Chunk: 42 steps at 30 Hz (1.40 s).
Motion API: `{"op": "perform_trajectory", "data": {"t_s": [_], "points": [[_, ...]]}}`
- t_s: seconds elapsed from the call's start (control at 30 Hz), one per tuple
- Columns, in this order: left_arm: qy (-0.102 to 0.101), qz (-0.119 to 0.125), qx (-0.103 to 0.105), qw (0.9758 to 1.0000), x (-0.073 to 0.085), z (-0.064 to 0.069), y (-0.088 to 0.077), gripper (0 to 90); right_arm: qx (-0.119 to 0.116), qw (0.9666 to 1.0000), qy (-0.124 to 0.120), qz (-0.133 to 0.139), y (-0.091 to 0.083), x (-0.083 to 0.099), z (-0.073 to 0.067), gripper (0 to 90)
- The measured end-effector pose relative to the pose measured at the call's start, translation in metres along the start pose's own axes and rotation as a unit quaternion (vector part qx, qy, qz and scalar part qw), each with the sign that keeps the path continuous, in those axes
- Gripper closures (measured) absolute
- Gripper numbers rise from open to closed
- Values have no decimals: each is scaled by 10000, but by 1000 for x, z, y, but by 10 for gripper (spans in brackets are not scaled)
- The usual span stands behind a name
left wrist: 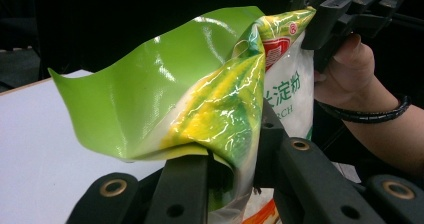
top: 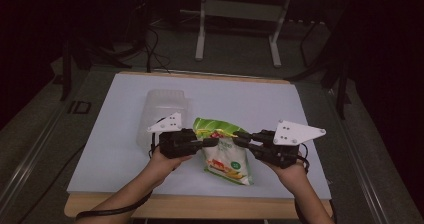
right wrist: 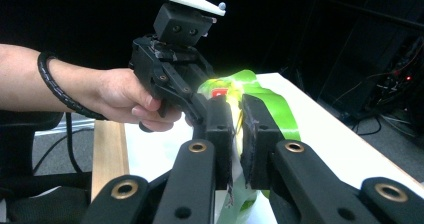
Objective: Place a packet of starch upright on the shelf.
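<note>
A green and white bag of starch (top: 226, 151) is held up over the near part of the white table (top: 120, 139), its green top crumpled. My left gripper (top: 214, 142) is shut on the bag's upper left side. In the left gripper view the film of the bag (left wrist: 200, 99) is pinched between the two black jaws of the left gripper (left wrist: 239, 176). From the other side my right gripper (top: 239, 137) is shut on the bag's top edge. The right gripper view has the green edge of the bag (right wrist: 267, 106) clamped in the right gripper (right wrist: 237, 134), with the left gripper (right wrist: 202, 115) just beyond.
A clear plastic container (top: 164, 111) stands on the table behind the left hand. The wooden front edge (top: 200, 206) of the table lies under both forearms. Metal stand legs (top: 237, 14) and cables are on the dark floor beyond the table.
</note>
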<state>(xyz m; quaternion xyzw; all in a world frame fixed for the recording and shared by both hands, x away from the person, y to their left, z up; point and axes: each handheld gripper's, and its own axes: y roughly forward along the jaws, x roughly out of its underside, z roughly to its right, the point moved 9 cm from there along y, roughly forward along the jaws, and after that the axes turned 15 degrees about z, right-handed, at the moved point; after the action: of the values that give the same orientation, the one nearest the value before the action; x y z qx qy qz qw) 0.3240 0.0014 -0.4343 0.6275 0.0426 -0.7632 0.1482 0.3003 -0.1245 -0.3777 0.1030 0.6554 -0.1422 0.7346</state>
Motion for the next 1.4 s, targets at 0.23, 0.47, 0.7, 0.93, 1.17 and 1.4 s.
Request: {"op": "perform_trajectory", "data": {"t_s": [0.23,0.47,0.7,0.93,1.17,1.4], "points": [[147,-8,-69,9999,-11,3,1,814,76,9997,-126,196,-3,-5,2,835],[473,-73,-110,9988,-30,9,3,825,222,9984,-205,483,-9,-18,2,801],[710,55,-339,9969,-52,-1,-5,826,501,9951,-76,845,-24,-30,11,651],[1075,197,-611,9921,-77,-16,-17,825,1018,9903,155,937,-44,-29,28,373],[1268,294,-857,9878,-96,-39,-32,824,1475,9814,519,1112,-58,-17,44,171],[1398,342,-1033,9842,-107,-63,-47,824,1383,9823,680,1065,-65,-7,45,131]]}}
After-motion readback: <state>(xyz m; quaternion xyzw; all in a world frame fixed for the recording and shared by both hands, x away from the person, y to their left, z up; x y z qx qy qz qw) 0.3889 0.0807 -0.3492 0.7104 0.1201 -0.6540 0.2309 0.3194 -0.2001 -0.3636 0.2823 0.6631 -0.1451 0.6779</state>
